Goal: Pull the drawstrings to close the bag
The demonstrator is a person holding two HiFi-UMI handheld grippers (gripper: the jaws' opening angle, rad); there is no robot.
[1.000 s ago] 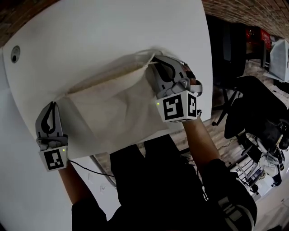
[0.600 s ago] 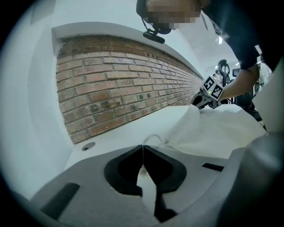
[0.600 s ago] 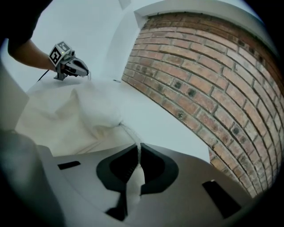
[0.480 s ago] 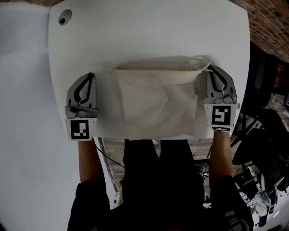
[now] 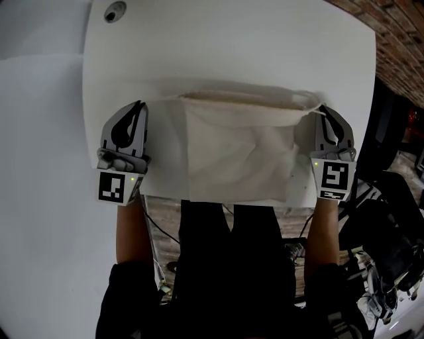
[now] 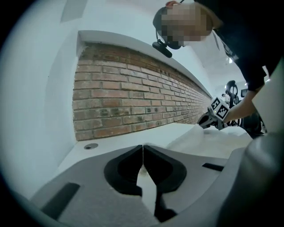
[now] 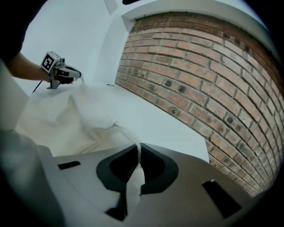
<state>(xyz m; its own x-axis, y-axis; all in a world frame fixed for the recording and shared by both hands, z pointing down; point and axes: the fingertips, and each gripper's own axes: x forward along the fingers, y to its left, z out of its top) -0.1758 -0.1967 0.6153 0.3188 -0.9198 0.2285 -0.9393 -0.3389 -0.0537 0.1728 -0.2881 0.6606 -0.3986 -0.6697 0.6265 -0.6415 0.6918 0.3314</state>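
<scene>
A cream cloth drawstring bag (image 5: 232,152) lies flat on the white table (image 5: 232,53), its mouth along the far side. My left gripper (image 5: 139,104) sits just left of the mouth's left corner, jaws shut, and a thin drawstring runs from the corner to its tips. In the left gripper view the left gripper (image 6: 143,147) has its jaws pressed together. My right gripper (image 5: 322,109) is at the mouth's right corner. Through the right gripper view I see the right gripper (image 7: 137,146) shut on the white drawstring, which leads back to the bag (image 7: 57,119).
A round cable hole (image 5: 114,11) sits at the table's far left corner. The bag's bottom reaches the table's near edge (image 5: 165,196). A brick wall (image 7: 199,80) stands beyond the table. Dark chairs (image 5: 397,218) are off the right side.
The head view has swung round, so the bag now lies square between the grippers. The grippers stand farther out from the bag's corners, and the mouth looks stretched straight between them.
</scene>
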